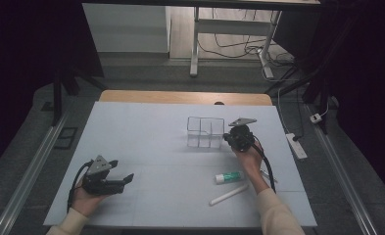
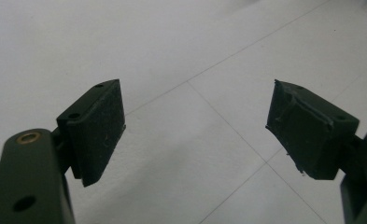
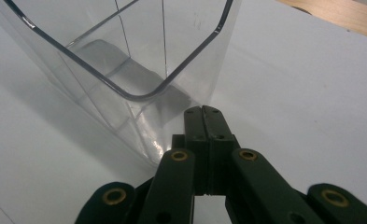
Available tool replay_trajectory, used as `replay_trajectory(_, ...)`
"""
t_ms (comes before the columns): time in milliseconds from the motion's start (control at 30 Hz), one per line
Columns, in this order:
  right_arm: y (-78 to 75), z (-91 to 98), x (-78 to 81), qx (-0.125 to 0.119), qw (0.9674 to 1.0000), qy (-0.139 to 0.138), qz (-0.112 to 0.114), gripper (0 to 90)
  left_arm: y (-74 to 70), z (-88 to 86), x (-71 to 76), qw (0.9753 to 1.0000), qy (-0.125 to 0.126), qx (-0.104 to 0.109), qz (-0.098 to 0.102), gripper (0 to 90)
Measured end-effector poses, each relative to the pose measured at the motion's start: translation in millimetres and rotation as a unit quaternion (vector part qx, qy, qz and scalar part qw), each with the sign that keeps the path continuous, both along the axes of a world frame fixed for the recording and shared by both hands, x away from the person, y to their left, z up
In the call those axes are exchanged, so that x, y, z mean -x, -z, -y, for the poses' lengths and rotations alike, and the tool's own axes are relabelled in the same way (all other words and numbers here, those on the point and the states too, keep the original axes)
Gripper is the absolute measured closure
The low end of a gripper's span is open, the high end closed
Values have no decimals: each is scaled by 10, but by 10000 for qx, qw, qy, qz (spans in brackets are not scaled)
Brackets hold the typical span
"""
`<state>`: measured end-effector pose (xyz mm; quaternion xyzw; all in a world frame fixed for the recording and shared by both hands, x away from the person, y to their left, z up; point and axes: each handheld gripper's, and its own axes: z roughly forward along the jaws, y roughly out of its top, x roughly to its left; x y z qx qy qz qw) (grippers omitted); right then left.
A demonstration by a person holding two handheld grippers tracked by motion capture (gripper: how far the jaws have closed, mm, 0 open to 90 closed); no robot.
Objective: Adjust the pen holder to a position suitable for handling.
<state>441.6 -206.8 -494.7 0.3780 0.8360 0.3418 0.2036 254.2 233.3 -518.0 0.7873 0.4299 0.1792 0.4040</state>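
Nearest, at about 7 o'clock on the white table (image 1: 146, 127), the left gripper (image 1: 124, 180) rests in the person's hand with its jaws spread wide and nothing between them; its own view confirms bare tabletop beyond the pads (image 2: 99, 128). Toward 5 o'clock lie a white stick (image 1: 228, 195) and, just beyond it, a small tube with a green end (image 1: 228, 176), both loose and near the right forearm. Farther on, at about 1 o'clock, the right gripper (image 3: 203, 114) has its jaws pressed fully together, holding nothing, its tip just beside the lower corner of the clear divided container (image 3: 125, 60); whether it touches the wall cannot be told. The step in hand appears to be nudging or positioning this container with closed jaws. The next move probably calls for a gentle sideways push, or for opening the jaws to take the thin wall. Nothing obstructs the container; the light, slippery walls could skid or tip.
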Motion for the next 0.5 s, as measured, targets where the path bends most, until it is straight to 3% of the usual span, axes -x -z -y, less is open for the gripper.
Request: replay_trajectory(500,12,-220,-46,-16,9999,-167,-8,892,-4,25,5,10000,16,-38,3,191)
